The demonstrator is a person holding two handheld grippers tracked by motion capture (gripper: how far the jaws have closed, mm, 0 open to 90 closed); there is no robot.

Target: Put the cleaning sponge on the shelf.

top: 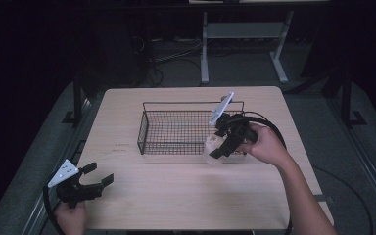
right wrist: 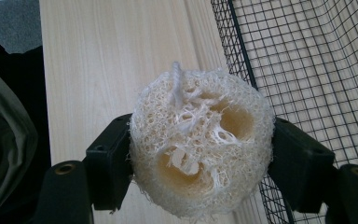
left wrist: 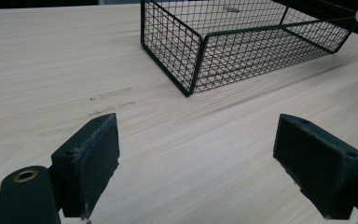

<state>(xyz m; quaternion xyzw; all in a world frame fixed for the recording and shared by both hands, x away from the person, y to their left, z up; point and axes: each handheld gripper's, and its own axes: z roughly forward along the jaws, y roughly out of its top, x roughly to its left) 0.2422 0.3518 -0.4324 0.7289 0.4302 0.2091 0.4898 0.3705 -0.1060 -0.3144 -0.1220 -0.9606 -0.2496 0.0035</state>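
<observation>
A pale round loofah sponge (right wrist: 200, 144) sits squeezed between the two black jaws of my right gripper (right wrist: 200, 158). In the high view the right gripper (top: 221, 146) holds the loofah (top: 212, 145) just at the near right corner of a black wire basket (top: 144, 128), above the table. The basket (right wrist: 307, 70) fills the right side of the right gripper view. My left gripper (top: 99, 175) rests open near the table's front left corner, with nothing between its pads (left wrist: 91, 161). The basket (left wrist: 193, 60) lies ahead of it.
The light wooden table (top: 186, 196) has bare room in front of the basket. A faint printed mark (left wrist: 112, 95) lies on the wood. Cables trail from both grippers. Beyond the table's far edge a white metal stand (top: 245, 44) rests on a dark floor.
</observation>
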